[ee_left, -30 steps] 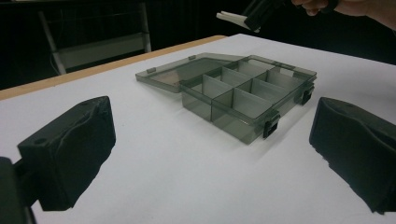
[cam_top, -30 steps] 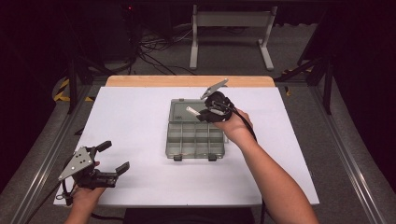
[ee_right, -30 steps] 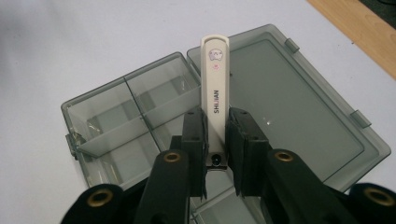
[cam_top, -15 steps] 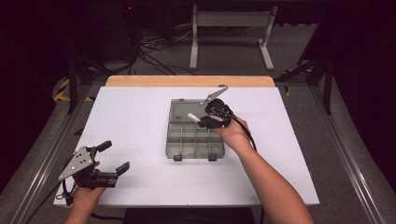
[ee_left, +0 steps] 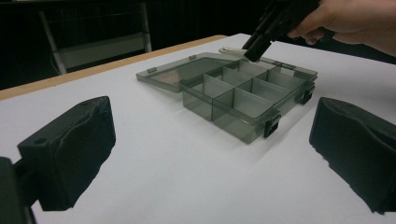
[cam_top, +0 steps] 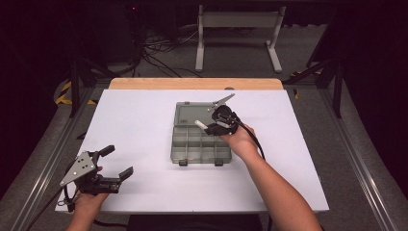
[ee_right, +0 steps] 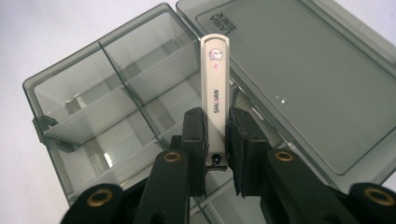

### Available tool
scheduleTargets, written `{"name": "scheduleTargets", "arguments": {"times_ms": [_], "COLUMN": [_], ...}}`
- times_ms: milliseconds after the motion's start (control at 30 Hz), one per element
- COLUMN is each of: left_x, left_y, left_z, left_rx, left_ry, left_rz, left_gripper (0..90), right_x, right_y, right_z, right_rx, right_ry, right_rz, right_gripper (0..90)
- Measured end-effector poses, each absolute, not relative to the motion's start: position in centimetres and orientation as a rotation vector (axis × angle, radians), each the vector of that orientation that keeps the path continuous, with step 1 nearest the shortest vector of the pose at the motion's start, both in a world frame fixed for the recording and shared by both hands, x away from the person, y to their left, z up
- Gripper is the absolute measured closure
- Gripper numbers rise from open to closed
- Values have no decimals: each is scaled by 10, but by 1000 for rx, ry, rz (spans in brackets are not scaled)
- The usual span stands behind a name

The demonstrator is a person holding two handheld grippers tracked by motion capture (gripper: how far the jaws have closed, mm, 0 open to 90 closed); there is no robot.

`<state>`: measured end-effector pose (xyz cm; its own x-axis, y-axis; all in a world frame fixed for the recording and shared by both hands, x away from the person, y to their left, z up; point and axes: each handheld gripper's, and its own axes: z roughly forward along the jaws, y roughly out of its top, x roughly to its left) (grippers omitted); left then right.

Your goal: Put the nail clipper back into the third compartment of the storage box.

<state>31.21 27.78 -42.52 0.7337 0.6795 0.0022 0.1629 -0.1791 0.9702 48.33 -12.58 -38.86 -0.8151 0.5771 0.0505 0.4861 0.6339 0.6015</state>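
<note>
Nail clipper (ee_right: 215, 88): slim white bar, small cartoon mark near its far tip, printed lettering along its length. Judged light, stiff and smooth (likely slippery on its flat faces).

Where to take hold: across the narrow sides near the pivot end, as it is held now; a grip nearer the far tip would probably let it swing.

Right gripper (ee_right: 215, 140): jaws nearly closed, pads pressing on both long edges of the clipper close to its near end; most of the bar sticks out beyond the fingertips. In the high view the right gripper (cam_top: 211, 126) sits over the far right part of the box, the clipper's white tip pointing left.

Clipper's place: in the air, just above the far row of compartments, beside the hinge line. Not yet resting in any cell; which cell lies directly under it I cannot tell.

Organizer box (cam_top: 179, 144): smoky transparent plastic, divided into cells that look empty, lid (cam_top: 190, 114) laid open flat on the far side, two dark latches (ee_left: 271, 124) on the near wall. Thin walls, judged light enough to slide if bumped.

Left gripper (cam_top: 115, 162): jaws wide apart, holding nothing, at the near left of the white table (cam_top: 134, 125), well apart from the box.

Risk: clipper twisting in the pads on release.
</note>
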Motion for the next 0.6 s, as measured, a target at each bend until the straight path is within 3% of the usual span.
{"name": "scheduleTargets", "arguments": {"times_ms": [600], "left_x": [312], "left_y": [277], "left_z": [-425], "left_rx": [1720], "left_ry": [672], "left_rz": [534], "left_gripper": [12], "right_x": [482], "right_y": [-128], "right_z": [-399], "right_rx": [938], "right_ry": [2732], "right_rz": [893], "right_gripper": [776]}}
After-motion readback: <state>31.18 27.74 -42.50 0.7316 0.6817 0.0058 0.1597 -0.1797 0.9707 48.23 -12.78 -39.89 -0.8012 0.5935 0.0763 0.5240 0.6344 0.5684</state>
